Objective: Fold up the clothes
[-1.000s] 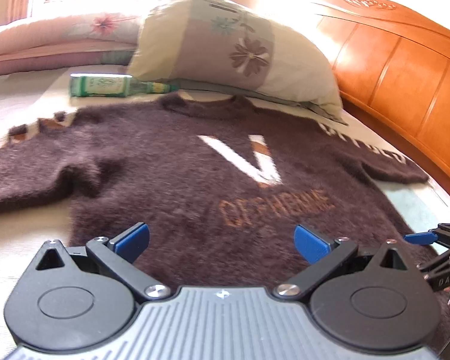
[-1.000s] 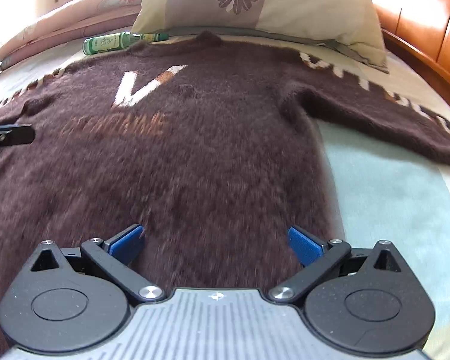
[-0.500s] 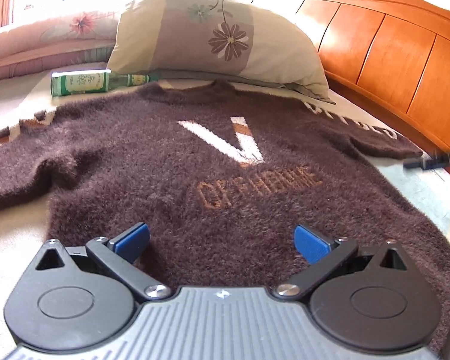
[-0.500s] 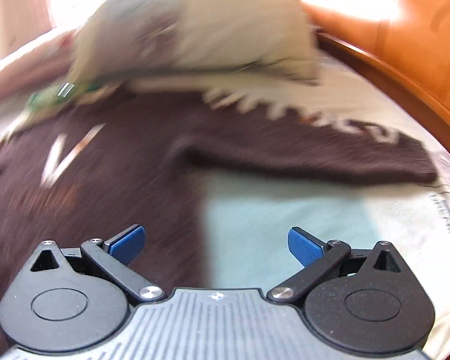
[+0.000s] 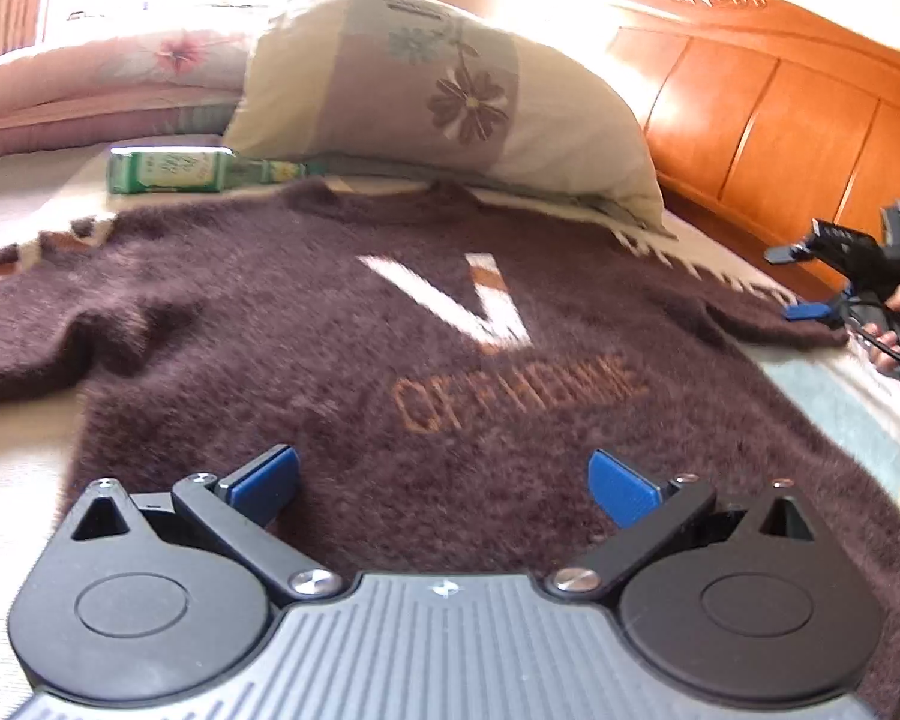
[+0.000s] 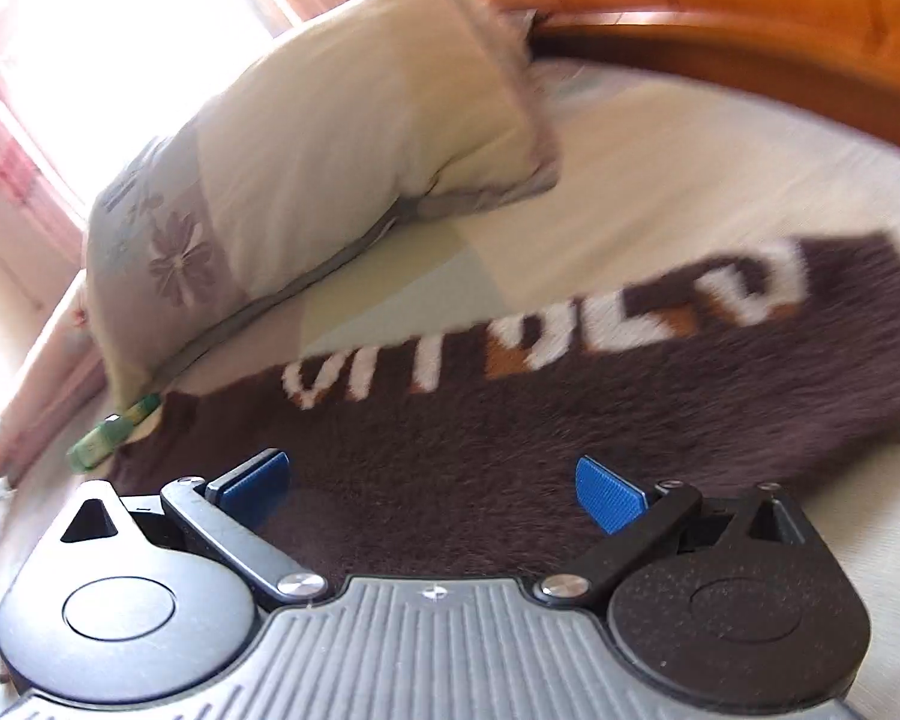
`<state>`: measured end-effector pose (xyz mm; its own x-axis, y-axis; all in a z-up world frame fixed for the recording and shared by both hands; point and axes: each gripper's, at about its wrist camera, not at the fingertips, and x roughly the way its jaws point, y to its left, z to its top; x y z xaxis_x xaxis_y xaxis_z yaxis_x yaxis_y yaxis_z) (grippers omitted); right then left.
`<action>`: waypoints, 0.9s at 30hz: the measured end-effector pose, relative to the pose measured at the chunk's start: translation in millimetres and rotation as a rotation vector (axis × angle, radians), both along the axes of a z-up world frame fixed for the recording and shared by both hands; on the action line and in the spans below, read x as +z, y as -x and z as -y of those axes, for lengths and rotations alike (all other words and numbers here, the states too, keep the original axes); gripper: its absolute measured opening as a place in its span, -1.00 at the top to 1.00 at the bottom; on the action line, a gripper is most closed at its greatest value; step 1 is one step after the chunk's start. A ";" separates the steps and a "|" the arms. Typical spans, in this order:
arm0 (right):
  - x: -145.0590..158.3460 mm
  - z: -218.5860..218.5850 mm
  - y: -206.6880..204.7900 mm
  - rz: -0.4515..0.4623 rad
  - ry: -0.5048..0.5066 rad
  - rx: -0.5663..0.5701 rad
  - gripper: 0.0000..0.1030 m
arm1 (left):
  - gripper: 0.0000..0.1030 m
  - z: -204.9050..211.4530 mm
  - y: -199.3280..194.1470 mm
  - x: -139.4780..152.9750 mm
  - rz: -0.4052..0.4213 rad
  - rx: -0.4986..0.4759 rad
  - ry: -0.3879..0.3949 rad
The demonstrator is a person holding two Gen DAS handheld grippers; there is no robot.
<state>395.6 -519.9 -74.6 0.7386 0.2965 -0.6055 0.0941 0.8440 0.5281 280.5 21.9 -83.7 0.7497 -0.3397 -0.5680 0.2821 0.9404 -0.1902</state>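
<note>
A fuzzy dark brown sweater (image 5: 342, 324) with a white V and orange lettering lies spread flat on the bed, both sleeves out to the sides. My left gripper (image 5: 444, 483) hovers open over its lower hem, nothing between the blue pads. In the right wrist view, the sweater's right sleeve (image 6: 600, 414) with white letters runs across, and my right gripper (image 6: 432, 489) hangs open just above it. The right gripper (image 5: 810, 294) also shows at the far right of the left wrist view, held in a hand near the sleeve's cuff.
A floral pillow (image 5: 426, 96) leans at the sweater's collar, and a green bottle (image 5: 168, 171) lies left of it. A wooden headboard (image 5: 780, 102) runs along the right side. A pink quilt (image 5: 90, 78) lies far left. Pale bed sheet (image 6: 660, 180) surrounds the sleeve.
My right gripper swung right, from the sweater's body over to its right sleeve. The left gripper shifted a little and stayed over the hem. Both stayed open.
</note>
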 end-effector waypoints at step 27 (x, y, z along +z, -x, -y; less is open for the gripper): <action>4.3 33.3 10.7 -0.075 0.327 -0.286 -1.00 | -0.99 4.2 1.1 2.1 -0.009 -0.042 -0.019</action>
<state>385.0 -553.2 -70.2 0.7134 -0.1294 -0.6887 0.3761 0.9000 0.2204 279.4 17.7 -81.7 0.7300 -0.3596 -0.5811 0.3195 0.9313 -0.1749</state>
